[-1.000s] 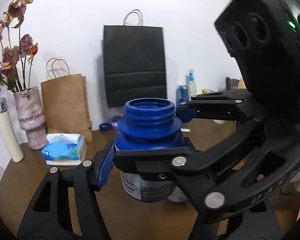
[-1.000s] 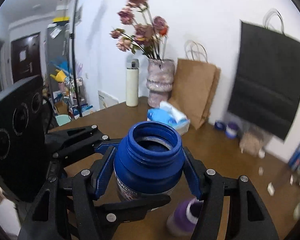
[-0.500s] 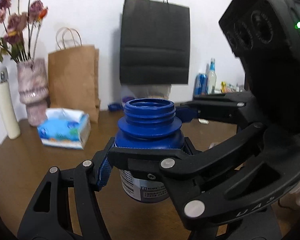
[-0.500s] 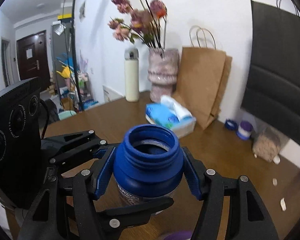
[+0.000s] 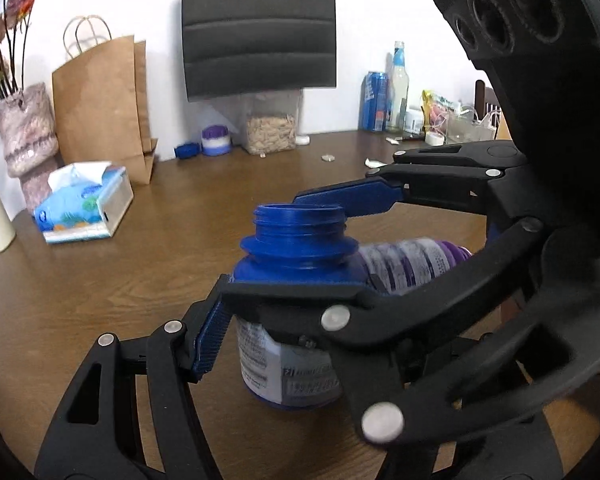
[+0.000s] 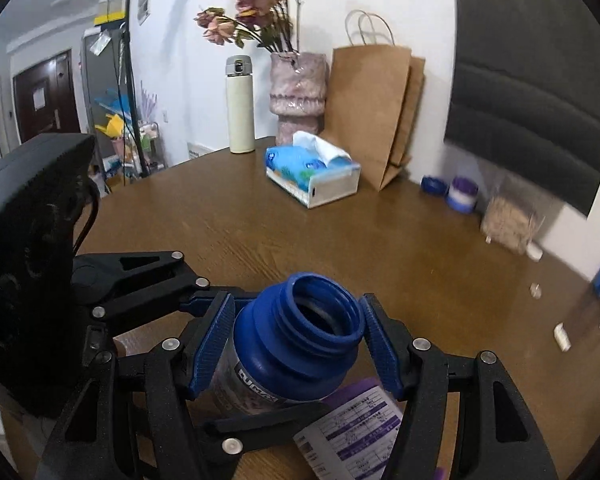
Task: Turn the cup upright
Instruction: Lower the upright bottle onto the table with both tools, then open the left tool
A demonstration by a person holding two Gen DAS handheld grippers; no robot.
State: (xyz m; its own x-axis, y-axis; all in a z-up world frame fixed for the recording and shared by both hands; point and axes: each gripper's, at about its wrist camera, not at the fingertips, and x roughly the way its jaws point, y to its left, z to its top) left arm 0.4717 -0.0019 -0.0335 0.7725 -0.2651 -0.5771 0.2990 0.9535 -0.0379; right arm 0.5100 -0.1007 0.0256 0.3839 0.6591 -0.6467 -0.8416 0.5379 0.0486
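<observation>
The blue cup (image 5: pixel 296 300) stands mouth-up on the table (image 5: pixel 100 280), away from its edges. Both the left gripper (image 5: pixel 284 312) and the right gripper (image 6: pixel 296 344) squeeze its stiff, likely light, slippery plastic body just below the neck, a good place to hold.

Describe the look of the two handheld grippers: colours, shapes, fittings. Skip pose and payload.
Both grippers, left gripper and right gripper, share one build: matte black plastic linkage arms with triangular cut-outs, silver round rivets at the joints, and ribbed blue finger pads. Behind each sits a bulky black housing with round recesses. A black cable trails from the left one.
</observation>
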